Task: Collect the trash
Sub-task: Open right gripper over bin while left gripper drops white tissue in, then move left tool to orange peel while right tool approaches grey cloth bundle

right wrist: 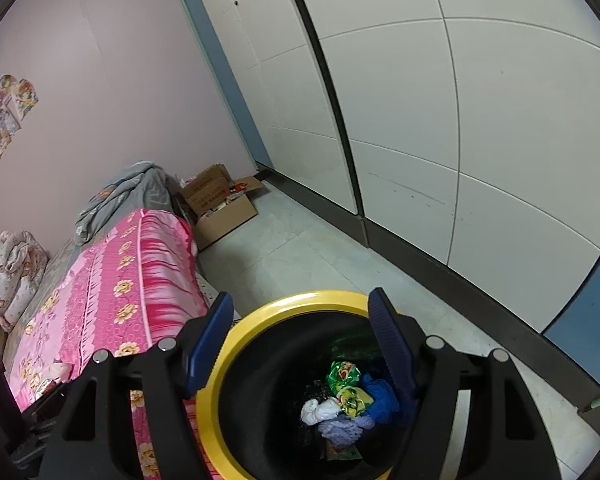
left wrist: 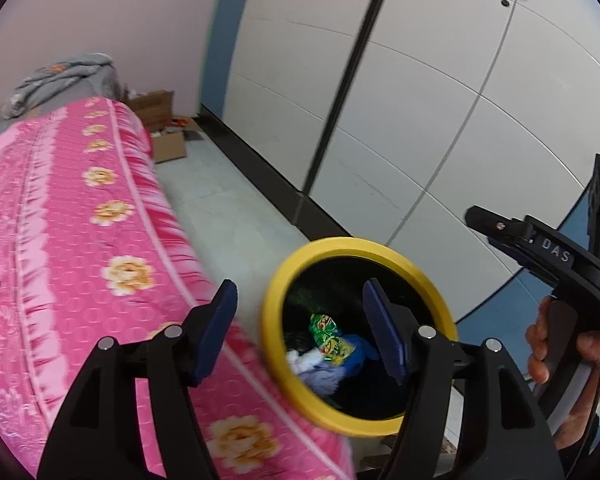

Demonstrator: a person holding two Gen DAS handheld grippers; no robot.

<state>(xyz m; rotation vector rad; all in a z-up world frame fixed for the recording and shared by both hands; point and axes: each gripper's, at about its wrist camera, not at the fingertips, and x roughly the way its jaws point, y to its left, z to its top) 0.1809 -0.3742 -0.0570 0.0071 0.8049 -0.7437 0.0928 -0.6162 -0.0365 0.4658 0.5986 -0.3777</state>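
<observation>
A black trash bin with a yellow rim [left wrist: 274, 300] [right wrist: 300, 298] stands on the floor beside the bed. Inside it lie green-and-yellow snack wrappers [left wrist: 325, 334] [right wrist: 346, 386], a blue cloth-like piece [right wrist: 380, 400] and white crumpled paper [right wrist: 318, 410]. My left gripper [left wrist: 300, 332] hangs open above the bin's near rim, nothing between its blue pads. My right gripper [right wrist: 300, 344] is open over the bin's mouth, also with nothing in it. In the left wrist view the right gripper's body [left wrist: 540, 248] shows at the right edge, held by a hand [left wrist: 540, 344].
A bed with a pink flowered cover [left wrist: 80, 240] [right wrist: 140, 280] runs along the left, with bundled grey and white bedding [right wrist: 132, 192] at its far end. Open cardboard boxes [right wrist: 220, 204] sit in the far corner. White wardrobe doors [right wrist: 460, 140] line the right; pale floor tiles [right wrist: 300, 248] lie between.
</observation>
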